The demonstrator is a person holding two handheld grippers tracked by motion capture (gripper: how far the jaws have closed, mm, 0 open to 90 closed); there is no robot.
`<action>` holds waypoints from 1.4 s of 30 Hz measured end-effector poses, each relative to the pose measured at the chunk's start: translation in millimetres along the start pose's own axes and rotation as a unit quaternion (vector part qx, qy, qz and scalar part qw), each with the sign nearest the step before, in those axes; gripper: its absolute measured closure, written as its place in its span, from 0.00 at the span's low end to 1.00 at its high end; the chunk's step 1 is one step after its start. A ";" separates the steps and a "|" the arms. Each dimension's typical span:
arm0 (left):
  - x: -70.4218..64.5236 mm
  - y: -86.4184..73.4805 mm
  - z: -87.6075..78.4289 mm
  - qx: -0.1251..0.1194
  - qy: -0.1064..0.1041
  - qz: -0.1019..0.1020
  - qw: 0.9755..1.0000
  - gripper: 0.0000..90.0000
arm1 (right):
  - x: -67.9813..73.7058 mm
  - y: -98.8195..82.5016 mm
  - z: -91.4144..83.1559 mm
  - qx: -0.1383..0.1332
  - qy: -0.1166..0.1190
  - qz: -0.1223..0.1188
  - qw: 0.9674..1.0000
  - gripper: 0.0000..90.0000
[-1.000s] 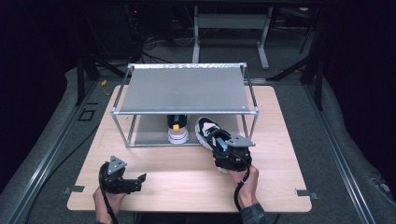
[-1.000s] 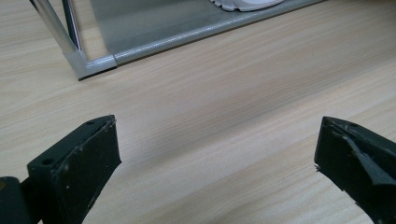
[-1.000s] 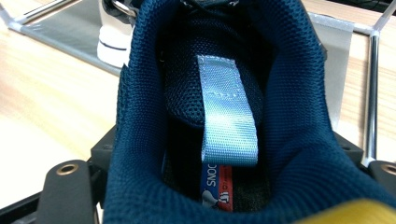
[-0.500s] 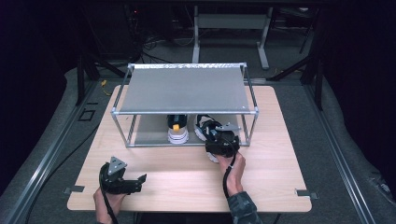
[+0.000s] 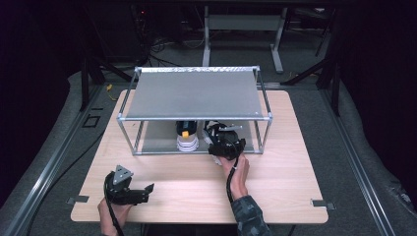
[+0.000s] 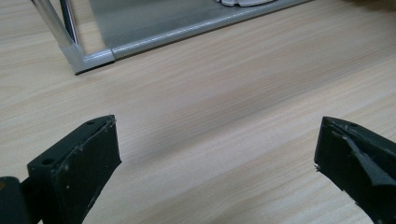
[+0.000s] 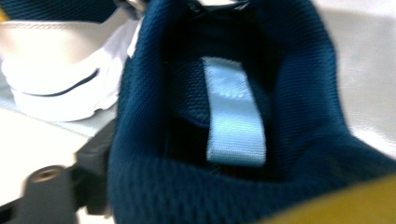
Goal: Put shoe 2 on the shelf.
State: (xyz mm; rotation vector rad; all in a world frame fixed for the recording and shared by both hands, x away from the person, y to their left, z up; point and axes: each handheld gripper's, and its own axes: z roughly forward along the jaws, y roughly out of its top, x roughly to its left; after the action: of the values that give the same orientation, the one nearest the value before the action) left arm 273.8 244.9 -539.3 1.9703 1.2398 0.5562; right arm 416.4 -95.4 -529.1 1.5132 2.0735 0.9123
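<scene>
A dark blue shoe (image 7: 233, 116) with a light blue heel loop sits in my right gripper (image 5: 222, 141), which is shut on its collar. One black finger (image 7: 95, 154) shows beside the collar. The shoe (image 5: 213, 131) reaches under the front edge of a metal rack (image 5: 196, 93), over the lower shelf. A matching shoe (image 5: 187, 139) with a white heel (image 7: 60, 70) stands on that shelf just to the left. My left gripper (image 5: 145, 192) rests open near the table's front left, with its jaws (image 6: 217, 140) wide apart over bare wood.
The rack's grey top shelf covers most of the lower shelf (image 6: 163, 18). Its front left corner post (image 6: 88, 58) stands ahead of the left gripper. The wooden table (image 5: 295, 172) has room to the right and in front of the rack.
My right gripper has carried the shoe forward and slightly left, from the open table to the rack's lower shelf beside the other shoe. The left gripper has stayed put.
</scene>
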 end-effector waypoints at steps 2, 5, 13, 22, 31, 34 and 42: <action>0.3 -0.1 -0.3 0.000 0.001 0.001 1.000 0.00 | -1.6 -1.2 -1.4 0.006 0.006 -0.011 1.000 0.13; 0.0 -0.1 -0.3 -0.001 0.001 0.000 1.000 0.00 | -6.9 -5.4 -7.1 0.007 0.028 -0.010 1.000 0.13; -1.3 1.1 0.2 0.001 0.000 0.002 1.000 0.00 | -19.8 -22.3 -32.6 0.005 0.066 -0.016 0.998 0.26; -5.1 3.3 1.8 0.000 -0.001 0.007 1.000 0.00 | -13.4 -29.8 -48.5 -0.008 0.069 -0.016 0.997 0.43; -1.9 1.3 -0.3 0.000 0.001 0.005 1.000 0.00 | -0.1 -25.4 -39.6 -0.014 0.077 -0.014 0.997 0.55; -2.2 0.1 0.6 0.001 0.000 0.002 1.000 0.00 | 3.6 -21.9 -34.1 -0.012 0.069 -0.012 0.997 0.55; -1.2 -0.8 0.4 0.001 0.001 0.003 1.000 0.00 | 4.6 -13.0 -23.1 -0.014 0.064 -0.016 0.998 0.55</action>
State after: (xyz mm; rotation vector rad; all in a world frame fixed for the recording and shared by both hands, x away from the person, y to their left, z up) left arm 273.0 244.0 -540.2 1.9763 1.2351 0.5600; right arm 390.8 -99.6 -522.0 1.4366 2.1582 1.0449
